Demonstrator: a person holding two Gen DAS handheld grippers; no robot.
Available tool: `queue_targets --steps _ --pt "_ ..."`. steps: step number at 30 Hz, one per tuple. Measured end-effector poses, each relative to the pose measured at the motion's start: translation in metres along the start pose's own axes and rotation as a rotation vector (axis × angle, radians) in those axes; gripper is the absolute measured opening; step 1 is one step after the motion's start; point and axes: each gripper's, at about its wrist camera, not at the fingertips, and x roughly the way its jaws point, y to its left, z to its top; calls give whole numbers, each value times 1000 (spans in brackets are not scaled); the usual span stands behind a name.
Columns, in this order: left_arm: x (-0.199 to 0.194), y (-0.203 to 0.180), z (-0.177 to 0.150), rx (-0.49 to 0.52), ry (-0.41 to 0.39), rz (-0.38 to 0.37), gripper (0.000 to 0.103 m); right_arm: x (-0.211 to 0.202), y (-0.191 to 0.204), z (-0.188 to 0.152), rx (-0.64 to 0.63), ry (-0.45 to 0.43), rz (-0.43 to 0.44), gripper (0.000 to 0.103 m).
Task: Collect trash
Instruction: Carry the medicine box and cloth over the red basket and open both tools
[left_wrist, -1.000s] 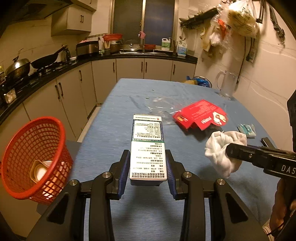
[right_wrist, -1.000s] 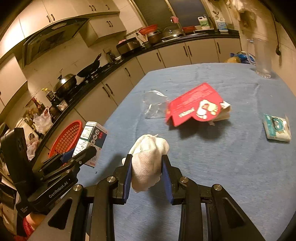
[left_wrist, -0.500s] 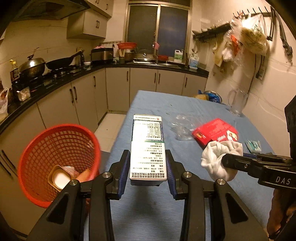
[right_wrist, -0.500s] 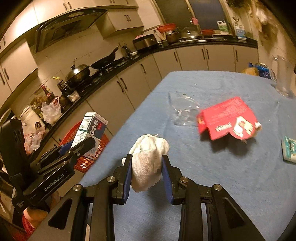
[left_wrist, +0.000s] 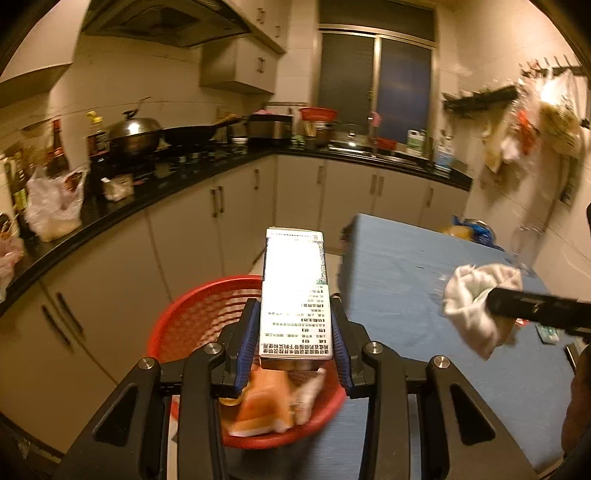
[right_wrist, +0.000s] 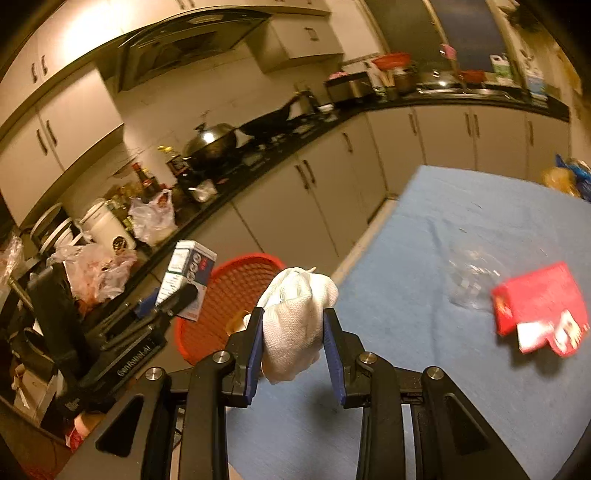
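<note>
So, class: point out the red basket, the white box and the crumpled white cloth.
red basket (left_wrist: 192, 314), left wrist view, inner mesh wall.
white box (left_wrist: 295, 295), left wrist view, printed face.
crumpled white cloth (right_wrist: 295, 325), right wrist view, middle.

A black tabletop (left_wrist: 177, 192) runs along the left wall over pale cabinet doors (left_wrist: 218, 229). On it sit a lidded steel wok (left_wrist: 135, 134), a dark frying pan (left_wrist: 192, 133) and dark sauce bottles (left_wrist: 55, 147), with a white plastic bag (left_wrist: 51, 206) nearer. Far off, a dark window (left_wrist: 376, 81) stands above the sink. Bags hang on the right wall (left_wrist: 535, 122).
</note>
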Motion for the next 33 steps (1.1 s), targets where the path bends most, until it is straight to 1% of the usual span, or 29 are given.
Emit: queue_targets --steps 4,9,15,19,24,29,30,31,32,33 --pt "5 27 -2 -41 22 20 36 23 21 11 -9 12 50 34" --pt "15 46 -11 -69 50 32 36 55 36 18 -2 61 84 34" --pt "27 54 -21 -79 78 39 36 85 43 16 1 110 84 35" --pt "40 58 -28 -84 109 40 36 99 48 15 4 121 82 36" --pt "46 62 -33 -93 122 43 36 113 51 16 -1 133 72 36" --pt "49 66 -33 -98 127 42 36 121 50 17 -5 130 45 41" --pt "49 66 -33 -100 128 44 37 121 51 18 -6 127 34 46" --pt "49 67 -33 -104 128 44 40 121 50 18 -4 125 28 48" --pt "49 67 -33 -106 127 43 44 121 49 18 -2 125 28 48" --pt "49 68 -33 -109 123 47 46 121 48 18 3 127 32 49"
